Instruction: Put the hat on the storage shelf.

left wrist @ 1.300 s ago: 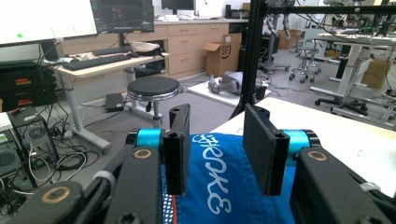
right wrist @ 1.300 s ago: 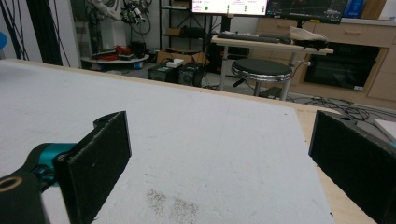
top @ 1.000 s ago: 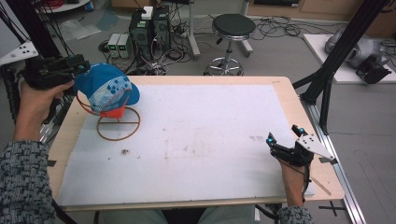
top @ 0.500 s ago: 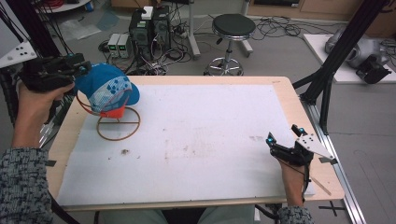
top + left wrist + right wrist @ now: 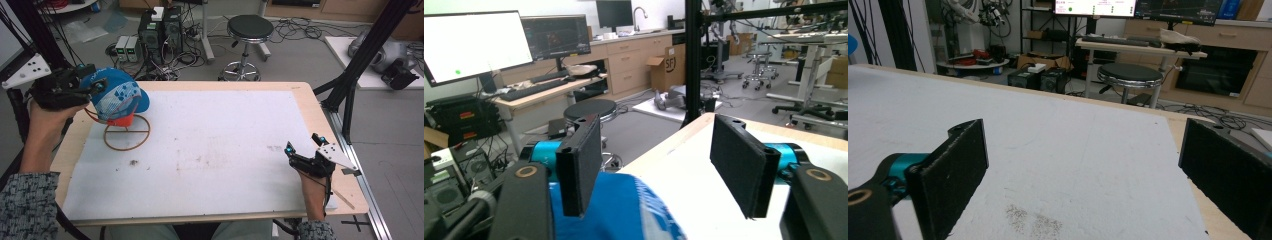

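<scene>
The left gripper [image 5: 97,85] hangs at the far left corner of the surface [image 5: 210,150], its jaws spread wide with nothing between them, right above the blue cap [image 5: 117,100]; in the left gripper view the cap's blue cloth [image 5: 624,210] lies just below and between the two black pads. The cap sits on a wire stand [image 5: 126,132] whose round base ring rests on the white sheet, with something orange showing under the crown. By the look of it the cap is light and soft, so the cloth would crumple under a pinch and the whole thing might lift the stand with it; the stiffer brim, or a fold of the crown's edge, seems the surest place to take hold. The right gripper [image 5: 305,155] rests well apart near the right edge, its jaws also wide and holding nothing. Between the two the sheet bears only faint smudges. Past the far edge stand a stool [image 5: 248,30] and computer boxes [image 5: 160,30] on the floor, none of them in the way.
</scene>
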Tool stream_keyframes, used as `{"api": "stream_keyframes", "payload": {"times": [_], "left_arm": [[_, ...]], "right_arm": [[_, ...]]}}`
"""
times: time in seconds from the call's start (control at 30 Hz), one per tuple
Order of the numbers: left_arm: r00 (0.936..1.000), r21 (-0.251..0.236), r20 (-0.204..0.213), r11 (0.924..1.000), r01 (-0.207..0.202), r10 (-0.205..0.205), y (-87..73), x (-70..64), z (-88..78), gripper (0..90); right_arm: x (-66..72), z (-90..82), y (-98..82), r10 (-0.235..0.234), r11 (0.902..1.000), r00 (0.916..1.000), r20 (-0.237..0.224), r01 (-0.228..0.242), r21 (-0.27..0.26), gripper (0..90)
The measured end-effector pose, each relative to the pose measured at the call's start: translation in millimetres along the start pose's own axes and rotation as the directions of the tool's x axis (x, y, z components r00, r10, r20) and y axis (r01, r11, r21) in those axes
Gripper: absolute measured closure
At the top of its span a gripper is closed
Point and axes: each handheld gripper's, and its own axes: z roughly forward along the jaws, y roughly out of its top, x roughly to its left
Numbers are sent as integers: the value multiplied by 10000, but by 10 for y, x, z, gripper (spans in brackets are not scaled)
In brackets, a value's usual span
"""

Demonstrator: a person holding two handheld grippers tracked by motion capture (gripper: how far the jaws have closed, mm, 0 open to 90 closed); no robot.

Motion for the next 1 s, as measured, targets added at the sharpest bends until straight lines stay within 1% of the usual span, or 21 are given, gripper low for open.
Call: {"api": "stream_keyframes", "payload": {"times": [0.13, 0.17, 0.2, 0.37, 0.4, 0.5, 0.53, 0.63, 0.73, 0.77, 0.8, 0.93, 0.97, 1.0], "left_arm": [[10000, -44, -42, 10000, -40, 40, -5, -136, -16, 324], [10000, -93, -70, 10000, -14, 13, -12, -201, -23, 315], [10000, -93, -70, 10000, -14, 13, -12, -201, -23, 296], [9996, -70, -235, 9998, -177, 175, -56, -363, -34, 282], [9995, -76, -256, 9998, -183, 181, -75, -390, -36, 278], [9993, -99, -346, 9998, -175, 171, -139, -467, -46, 251], [9990, -56, -368, 9997, -241, 239, -160, -487, -56, 247], [9986, -58, -456, 9996, -273, 270, -226, -534, -87, 234], [9985, -75, -503, 9998, -205, 201, -287, -585, -127, 209], [9981, -33, -576, 9997, -222, 220, -334, -624, -154, 209], [9981, -33, -576, 9997, -222, 220, -334, -624, -154, 208], [9966, 169, -788, 9995, -249, 261, -456, -704, -214, 209], [9948, 208, -979, 9994, -265, 285, -532, -743, -243, 209], [9939, 282, -1064, 9993, -262, 291, -571, -759, -254, 209]], "right_arm": [[-5, 1, 0, 5, 10000, 10000, 15, -5, -2, 46], [-7, 3, -1, 16, 10000, 10000, 1, -16, 4, 46], [-12, 8, -2, -3, 10000, 10000, 2, 3, -21, 46], [-2, 27, 0, 109, 9999, 9999, -33, -109, -36, 46], [-2, 28, 1, 35, 10000, 10000, -38, -36, -33, 46], [2, 27, 2, 0, 10000, 10000, -75, 0, -42, 46], [7, 21, 4, 70, 10000, 10000, -50, -71, -13, 46], [2, 16, 5, 135, 9999, 9999, -33, -135, -49, 46], [9, 24, 10, 103, 9999, 9999, -55, -103, -110, 46], [16, 25, 12, 130, 9999, 9999, -70, -131, -96, 46], [18, 29, 14, 60, 9999, 10000, -61, -60, -111, 46], [29, 31, 16, 52, 10000, 9999, -88, -53, -78, 46], [25, 25, 15, 81, 10000, 9999, -77, -81, -55, 46], [27, 24, 16, 133, 9999, 9999, -83, -133, -62, 46]]}}
